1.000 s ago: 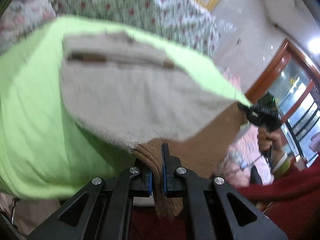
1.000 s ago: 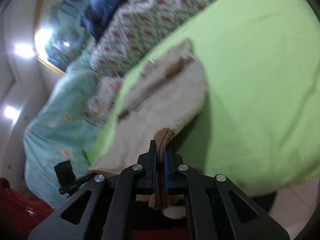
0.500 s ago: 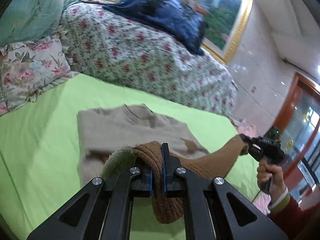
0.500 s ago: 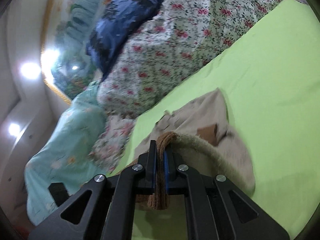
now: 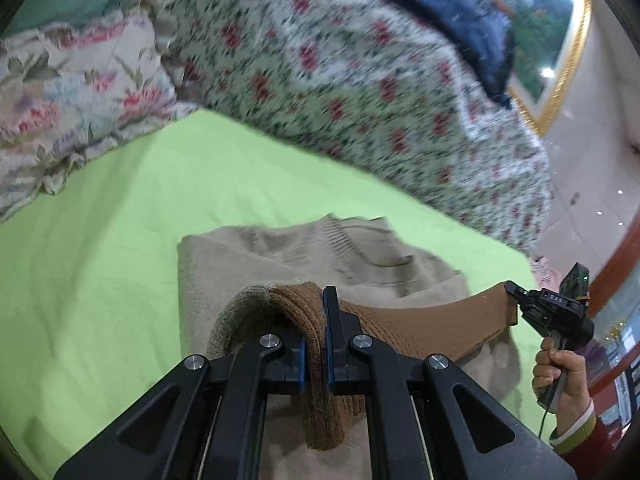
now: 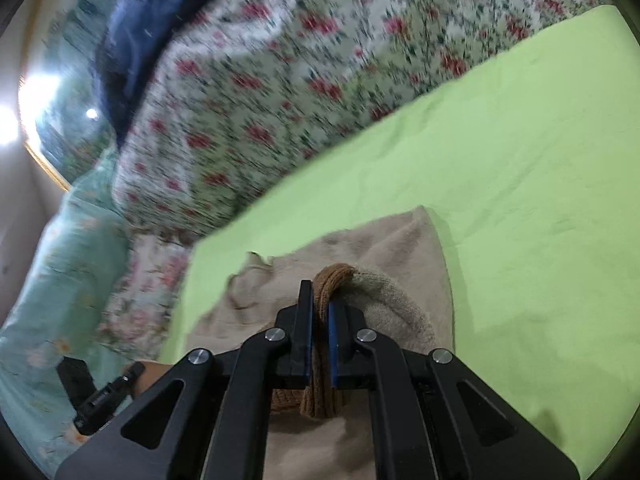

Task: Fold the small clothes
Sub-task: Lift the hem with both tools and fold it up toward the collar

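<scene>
A small beige knit sweater (image 5: 320,256) with a brown ribbed hem lies on the green sheet (image 5: 100,260). My left gripper (image 5: 315,340) is shut on the brown hem (image 5: 432,328) at one corner. My right gripper (image 6: 319,336) is shut on the other corner of the hem; it also shows at the right of the left wrist view (image 5: 516,300). The hem is stretched between the two grippers, above the sweater's body (image 6: 400,248). The sweater's lower part is hidden under the grippers.
A floral quilt (image 5: 340,80) is heaped behind the sheet, with a dark blue pillow (image 5: 472,32) on top. A floral pillow (image 5: 60,100) and a teal pillow (image 6: 52,280) lie at the left. The bed edge is at the right.
Both grippers have carried the brown hem forward and down over the sweater, which was hanging lifted a second ago. The sweater's body now lies on the sheet, folded over.
</scene>
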Available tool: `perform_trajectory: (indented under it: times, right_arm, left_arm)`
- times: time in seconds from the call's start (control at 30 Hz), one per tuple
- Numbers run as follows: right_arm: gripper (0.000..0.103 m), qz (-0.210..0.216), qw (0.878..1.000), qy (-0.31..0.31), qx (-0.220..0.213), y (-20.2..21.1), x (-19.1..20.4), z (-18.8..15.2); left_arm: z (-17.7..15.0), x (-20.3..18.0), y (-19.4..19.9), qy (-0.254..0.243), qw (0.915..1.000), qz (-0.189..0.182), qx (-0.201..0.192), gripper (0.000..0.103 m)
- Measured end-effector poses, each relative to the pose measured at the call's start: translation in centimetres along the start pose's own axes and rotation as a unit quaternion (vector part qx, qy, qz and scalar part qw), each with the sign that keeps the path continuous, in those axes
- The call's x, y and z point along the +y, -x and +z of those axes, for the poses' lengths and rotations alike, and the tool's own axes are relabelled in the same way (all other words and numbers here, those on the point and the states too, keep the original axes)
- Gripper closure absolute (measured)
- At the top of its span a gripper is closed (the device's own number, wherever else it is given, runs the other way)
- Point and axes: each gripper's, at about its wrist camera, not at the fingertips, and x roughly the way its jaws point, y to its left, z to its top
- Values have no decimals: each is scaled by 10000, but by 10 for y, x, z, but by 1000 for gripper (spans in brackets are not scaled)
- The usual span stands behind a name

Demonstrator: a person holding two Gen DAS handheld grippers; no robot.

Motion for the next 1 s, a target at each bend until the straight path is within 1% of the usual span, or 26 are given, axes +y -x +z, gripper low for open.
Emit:
perform_trajectory:
  times: [0.07,0.1,0.13,0.2,0.23,0.27,0.3,0.33,0.37,0.4,0.43,0.47,0.5,0.53,0.6,0.63,0.67,0.7,0.73,0.77,0.8,0.83,0.9,0.93,0.97,1.0]
  right_arm:
    - [95,-161,9998,74,130,-19,-6,-1]
    - [93,-225,9995,108,199,-29,-9,-2]
    - [92,-260,9993,125,249,-34,-10,-3]
    - [91,-465,9981,136,385,-42,-13,-6]
    - [88,-508,9978,134,406,-40,-13,-8]
    - [85,-538,9978,149,371,-35,-12,-10]
    - [84,-613,9976,246,222,-23,-6,-14]
    - [79,-656,9971,364,129,-15,0,-17]
    - [74,-679,9960,577,15,-5,11,-22]
    - [73,-613,9937,935,-74,7,28,-31]
    - [73,-509,9922,1139,-74,11,39,-37]
    - [73,-261,9889,1464,52,13,54,-49]
    - [72,-46,9853,1688,254,11,65,-58]
    - [72,319,9780,1942,695,1,78,-71]
    - [72,684,9657,2137,1304,-18,90,-87]
    - [72,743,9548,2332,1688,-34,96,-96]
    - [72,710,9472,2482,1902,-43,99,-100]
    - [72,585,9389,2662,2103,-55,100,-104]
    - [72,395,9342,2763,2222,-68,97,-103]
    - [73,303,9338,2754,2266,-77,93,-99]
    - [74,224,9351,2719,2260,-84,88,-92]
    - [75,161,9408,2610,2158,-92,80,-79]
    - [76,223,9523,2317,1975,-99,66,-59]
    - [75,-97,9622,2157,1660,-101,56,-42]
    - [72,-370,9684,1985,1466,-102,47,-30]
    - [72,-634,9741,1751,1282,-103,36,-17]
  left_arm:
    - [0,11,-25,28,9996,185,199,97]
    - [-2,14,-36,-4,9992,264,303,97]
    - [-4,16,-44,-22,9987,314,408,93]
    - [-10,20,-55,2,9972,369,652,90]
    - [-13,21,-55,24,9969,343,704,86]
    - [-18,20,-52,28,9972,287,690,78]
    - [-24,18,-45,29,9975,204,675,71]
    - [-29,14,-40,29,9977,103,663,59]
    - [-36,8,-33,10,9978,-11,659,55]
    - [-41,1,-26,-20,9977,-128,660,54]
    - [-49,-10,-20,-58,9971,-307,687,52]
    - [-55,-21,-18,-114,9958,-507,749,48]
    - [-61,-31,-16,-194,9941,-680,819,45]
    - [-68,-45,-19,-351,9910,-879,945,44]
    - [-77,-66,-29,-641,9865,-960,1165,44]
    - [-80,-73,-37,-818,9842,-932,1264,44]
    - [-82,-78,-46,-1013,9827,-806,1327,44]
    - [-81,-78,-53,-1086,9822,-700,1362,45]
    - [-77,-73,-63,-1057,9820,-629,1435,48]
    - [-69,-65,-72,-980,9823,-577,1488,56]
    - [-60,-56,-78,-906,9835,-509,1481,65]
    - [-51,-49,-82,-867,9847,-423,1454,79]
    - [-31,-28,-91,-811,9879,118,1316,80]
    - [-20,-12,-94,-568,9901,108,1277,80]
    - [-11,2,-95,-358,9917,53,1237,81]
    - [-4,15,-95,-203,9928,85,1176,82]
